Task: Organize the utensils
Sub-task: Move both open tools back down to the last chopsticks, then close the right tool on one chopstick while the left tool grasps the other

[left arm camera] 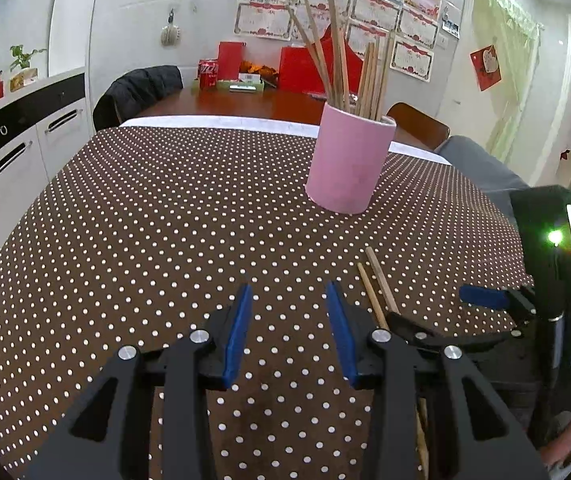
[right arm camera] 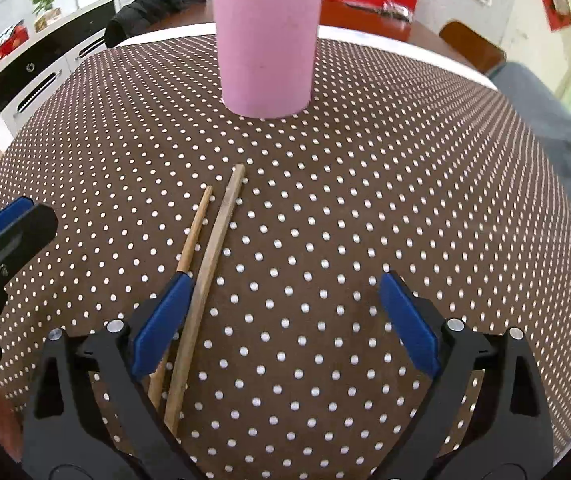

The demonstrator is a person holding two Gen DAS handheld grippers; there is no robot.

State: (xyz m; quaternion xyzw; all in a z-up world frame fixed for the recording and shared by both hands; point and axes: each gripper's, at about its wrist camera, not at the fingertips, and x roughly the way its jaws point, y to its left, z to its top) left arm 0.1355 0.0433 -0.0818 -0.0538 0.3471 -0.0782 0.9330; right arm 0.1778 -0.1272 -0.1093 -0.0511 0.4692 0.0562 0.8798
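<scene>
1. So, two long thin wooden chopsticks [right arm camera: 205, 276] lie side by side on the brown cloth-covered surface with white dots [right arm camera: 365, 200]. They are not put away yet. They lie near the front edge, and their far tips point toward the cup.
2. The tall round pink cup [right arm camera: 266, 48] stands upright farther back on the surface, well apart from the two loose sticks. Many more wooden chopsticks [left arm camera: 341, 52] stand inside the cup already. I think most of the job is done, and these two sticks are what is left, as far as I can see.
3. The right gripper [right arm camera: 285, 320] is wide open and holds nothing. It hangs low over the loose sticks. Its left blue pad sits over the left stick, and the other stick lies just inside that pad. I cannot tell if it touches them.
4. The left gripper [left arm camera: 290, 332] is partly open and holds nothing too. Only dotted cloth shows between its pads. The two sticks lie just to its right.
5. Next, I think a gripper must close on a stick and lift it into the cup.
</scene>
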